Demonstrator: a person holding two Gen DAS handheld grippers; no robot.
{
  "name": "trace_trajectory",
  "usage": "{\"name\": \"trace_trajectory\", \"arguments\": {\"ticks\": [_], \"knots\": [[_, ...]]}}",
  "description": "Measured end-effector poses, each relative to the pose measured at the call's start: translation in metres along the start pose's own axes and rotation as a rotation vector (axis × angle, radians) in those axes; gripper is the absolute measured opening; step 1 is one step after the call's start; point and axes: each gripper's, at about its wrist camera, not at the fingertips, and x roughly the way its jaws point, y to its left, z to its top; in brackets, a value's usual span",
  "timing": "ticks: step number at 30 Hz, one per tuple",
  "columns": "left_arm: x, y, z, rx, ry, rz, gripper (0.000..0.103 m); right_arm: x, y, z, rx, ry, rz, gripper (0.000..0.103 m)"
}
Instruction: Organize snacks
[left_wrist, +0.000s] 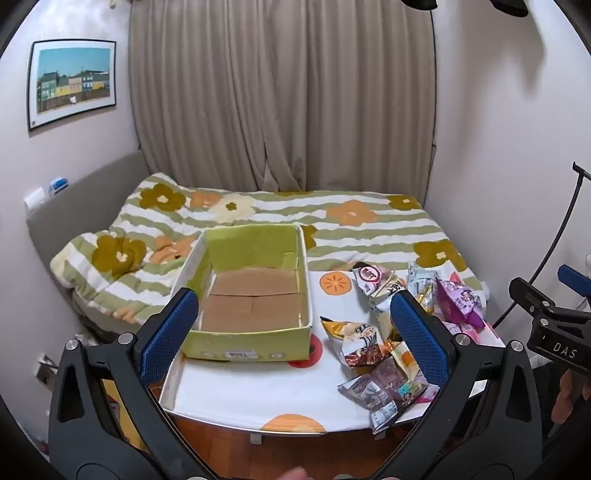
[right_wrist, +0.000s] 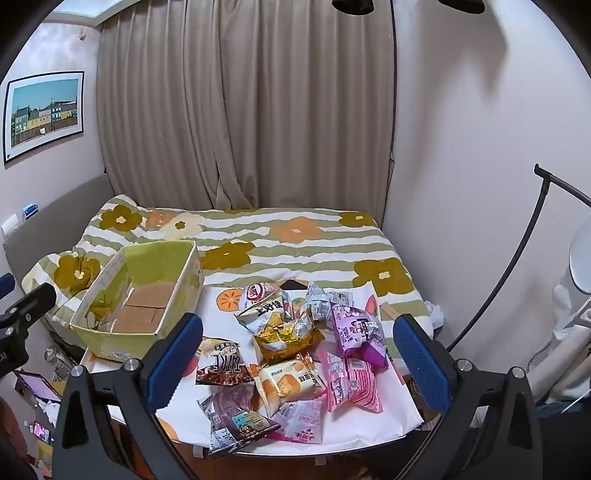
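Snacks (right_wrist: 291, 354) piled beside box (left_wrist: 251, 295) w/ "1308" label; both grippers' fingers wide apart, holding nothing.

Soft, even indoor light, sharp focus, heavy fisheye warping at edges.

Left tongs (left_wrist: 291, 325) and right tongs (right_wrist: 297, 352) both hang level, blue pads spread wide.

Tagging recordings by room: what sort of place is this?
Most likely a bedroom at home: a bed with a flowered quilt, closed curtains and a framed picture behind a small table of snack packets.
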Motion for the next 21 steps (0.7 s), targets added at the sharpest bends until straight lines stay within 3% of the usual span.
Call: {"name": "trace_trajectory", "arguments": {"ticks": [6, 21], "knots": [[-0.001, -0.010, 0.000, 0.006, -0.001, -0.003, 0.103, -0.005, -0.001, -0.003, -0.003, -0.004, -0.005, 0.103], [0.004, 0.006, -0.002, -0.016, 0.009, -0.027, 0.103, -0.001, 0.002, -0.002, 0.001, 0.005, -0.007, 0.103]]}}
